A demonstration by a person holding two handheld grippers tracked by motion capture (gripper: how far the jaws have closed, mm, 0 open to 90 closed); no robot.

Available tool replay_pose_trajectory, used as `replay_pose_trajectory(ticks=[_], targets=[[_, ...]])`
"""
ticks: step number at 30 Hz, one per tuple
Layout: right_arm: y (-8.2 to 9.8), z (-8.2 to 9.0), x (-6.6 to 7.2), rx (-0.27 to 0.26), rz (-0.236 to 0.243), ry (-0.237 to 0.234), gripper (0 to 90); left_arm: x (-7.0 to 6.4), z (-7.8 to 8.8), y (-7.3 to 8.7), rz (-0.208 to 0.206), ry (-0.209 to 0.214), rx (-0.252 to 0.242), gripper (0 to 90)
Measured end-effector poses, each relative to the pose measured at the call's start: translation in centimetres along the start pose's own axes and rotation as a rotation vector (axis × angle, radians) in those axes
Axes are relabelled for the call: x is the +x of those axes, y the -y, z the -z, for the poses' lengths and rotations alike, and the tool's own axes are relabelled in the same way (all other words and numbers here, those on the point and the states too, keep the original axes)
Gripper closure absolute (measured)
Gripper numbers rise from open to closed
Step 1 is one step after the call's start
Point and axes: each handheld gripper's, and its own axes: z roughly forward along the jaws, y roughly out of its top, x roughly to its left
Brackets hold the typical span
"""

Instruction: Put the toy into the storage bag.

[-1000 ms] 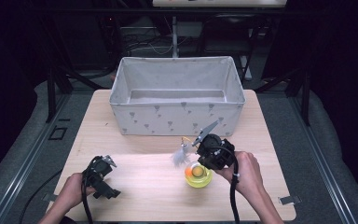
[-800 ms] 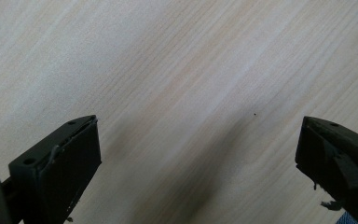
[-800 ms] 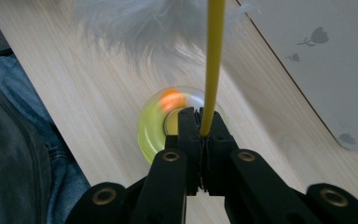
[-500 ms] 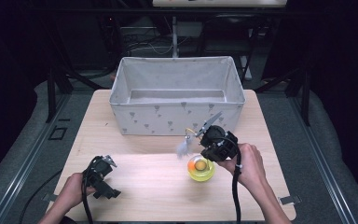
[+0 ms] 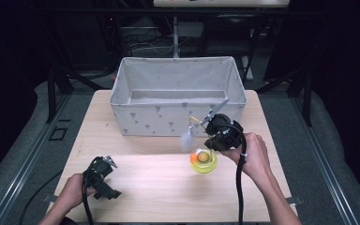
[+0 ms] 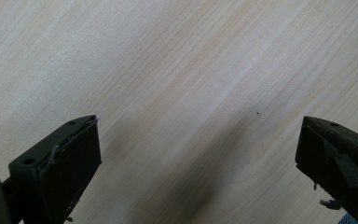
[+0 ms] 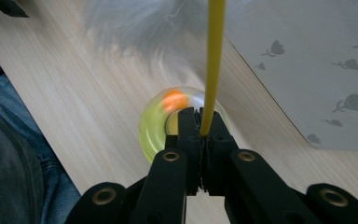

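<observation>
Centrally, wooden table (image 5: 136,187) seen; grey fabric bin (image 5: 178,101) set along far edge. Right gripper (image 5: 205,140) held just before bin's right front corner, jaws clamped shut on yellow stick (image 7: 213,60) bearing grey feather tuft (image 5: 186,138). Yellow-green round toy (image 5: 203,161) lies beneath, orange ball inside. Left gripper (image 6: 198,154) near front left corner, jaws spread wide, nothing gripped.

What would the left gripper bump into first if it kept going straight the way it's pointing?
Most likely the wooden table. The left gripper has its jaws wide apart with nothing between them, and its own view shows bare wood straight ahead. How near that wood is can't be judged.
</observation>
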Motion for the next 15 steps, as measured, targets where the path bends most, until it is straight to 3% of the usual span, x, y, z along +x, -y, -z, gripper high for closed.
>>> replay_pose_trajectory(ticks=[15], targets=[[-0.8,0.9,-2.2,0.044,-0.03,-0.014,88.2,0.0,0.0,0.0,-0.002,0.001,0.004,0.2]])
